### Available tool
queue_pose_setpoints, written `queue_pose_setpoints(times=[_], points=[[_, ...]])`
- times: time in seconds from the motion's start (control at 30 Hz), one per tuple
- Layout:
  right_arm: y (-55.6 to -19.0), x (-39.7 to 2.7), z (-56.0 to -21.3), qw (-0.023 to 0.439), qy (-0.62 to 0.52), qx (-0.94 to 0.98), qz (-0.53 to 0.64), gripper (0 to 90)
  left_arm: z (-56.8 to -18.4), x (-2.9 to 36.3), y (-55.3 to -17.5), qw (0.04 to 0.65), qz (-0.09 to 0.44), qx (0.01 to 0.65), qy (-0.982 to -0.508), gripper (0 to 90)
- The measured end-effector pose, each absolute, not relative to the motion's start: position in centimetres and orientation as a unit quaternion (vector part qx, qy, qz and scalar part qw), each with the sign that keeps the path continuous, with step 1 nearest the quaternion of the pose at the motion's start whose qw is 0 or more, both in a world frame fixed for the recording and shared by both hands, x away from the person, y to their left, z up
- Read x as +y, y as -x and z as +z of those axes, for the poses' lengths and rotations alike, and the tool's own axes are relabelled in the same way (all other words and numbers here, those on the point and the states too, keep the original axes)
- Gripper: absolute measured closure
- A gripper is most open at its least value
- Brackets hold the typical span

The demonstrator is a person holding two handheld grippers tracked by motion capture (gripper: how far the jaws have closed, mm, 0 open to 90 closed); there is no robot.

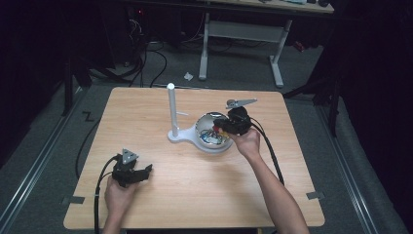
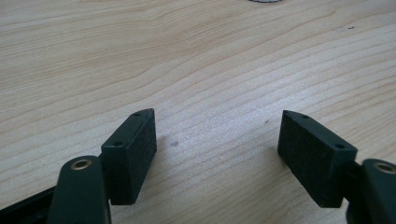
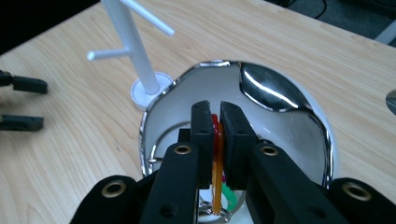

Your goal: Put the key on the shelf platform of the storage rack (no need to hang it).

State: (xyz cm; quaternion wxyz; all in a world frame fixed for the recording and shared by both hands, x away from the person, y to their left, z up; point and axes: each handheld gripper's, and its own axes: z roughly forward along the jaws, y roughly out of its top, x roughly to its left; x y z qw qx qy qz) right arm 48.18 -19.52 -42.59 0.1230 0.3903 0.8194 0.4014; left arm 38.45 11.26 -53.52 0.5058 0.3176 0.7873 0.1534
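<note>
A shiny metal bowl stands mid-table beside a white peg stand. My right gripper reaches down into the bowl from its right side. In the right gripper view its jaws are shut on a thin orange and red band, which hangs between the pads. A green band lies lower in the bowl. My left gripper rests near the table's front left. Its jaws stand open over bare wood with nothing between them.
The peg stand has two short side pegs and a round base touching the bowl. The wooden table ends close behind the stand. Beyond it are a desk frame and cables on the floor.
</note>
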Motion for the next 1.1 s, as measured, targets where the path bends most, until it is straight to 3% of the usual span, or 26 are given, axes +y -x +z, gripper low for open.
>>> queue_pose_setpoints(times=[0.3,0.47,0.87,1.1], points=[[-48.3,-19.1,-43.6,0.132,-0.386,0.826,0.389,83.4,-53.5,11.3,-38.4,0.506,0.153,0.787,-0.317,28.4],[-48.2,-19.0,-43.9,0.14,-0.389,0.827,0.38,72.1,-53.5,11.3,-38.5,0.506,0.153,0.787,-0.317,28.4],[-46.9,-21.3,-42.4,0.163,-0.407,0.803,0.403,54.6,-53.5,11.3,-38.4,0.506,0.154,0.787,-0.318,28.4],[-45.9,-22.8,-41.4,0.176,-0.417,0.792,0.411,50.2,-53.5,11.3,-38.5,0.506,0.153,0.787,-0.318,28.4]])
